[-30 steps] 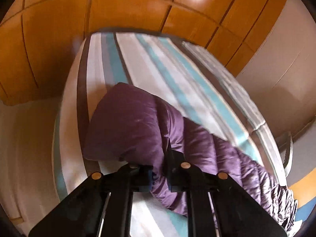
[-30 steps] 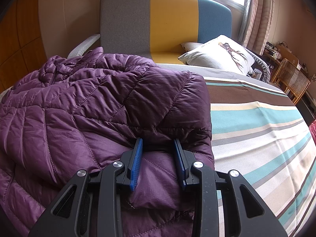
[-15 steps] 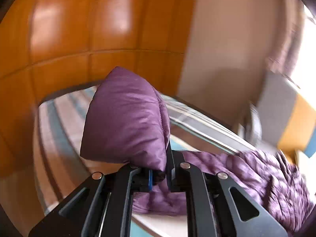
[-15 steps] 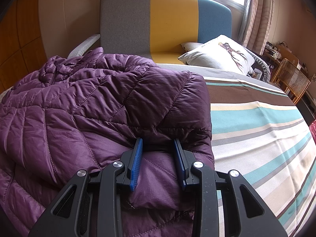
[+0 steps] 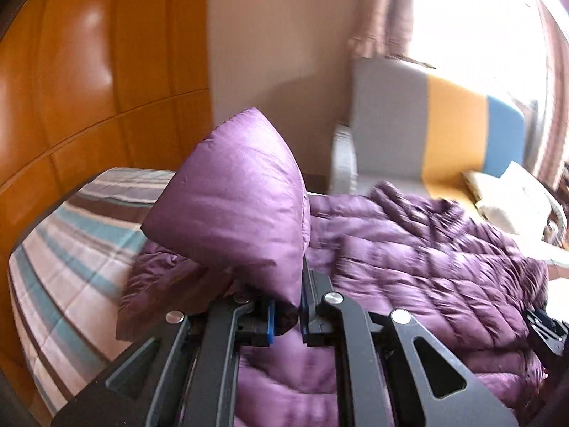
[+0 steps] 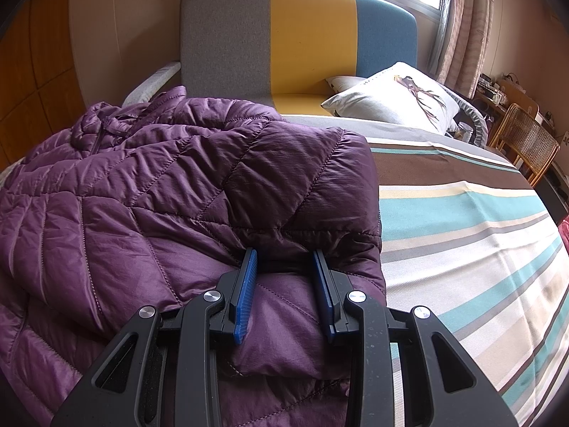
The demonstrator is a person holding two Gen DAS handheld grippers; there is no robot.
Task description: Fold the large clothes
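Clamped tight on a puffy corner of the purple quilted down jacket (image 5: 419,249), the left gripper (image 5: 286,315) holds that corner lifted clear of the striped bedspread (image 5: 64,249), so the fabric stands up in a peak above its jaws while the rest of the garment trails away to the right and ahead of it across the bed. The orange wooden wardrobe (image 5: 89,71) fills the left of this view and the grey, yellow and blue headboard (image 5: 444,135) sits beyond the jacket. Further right, in its own camera, the right gripper (image 6: 284,291) is closed on a thick folded edge of the same jacket (image 6: 160,195) and rests low on it, its jaws pressed into the padding. A white printed pillow (image 6: 391,103) lies by the headboard, and bare bedspread (image 6: 480,249) stretches off to the right. The jacket's long axis seems to run from the grippers toward the headboard, its bulk lying between the two tools. Since the left one carries the free corner, the fold probably turns on laying that corner rightward over the body.
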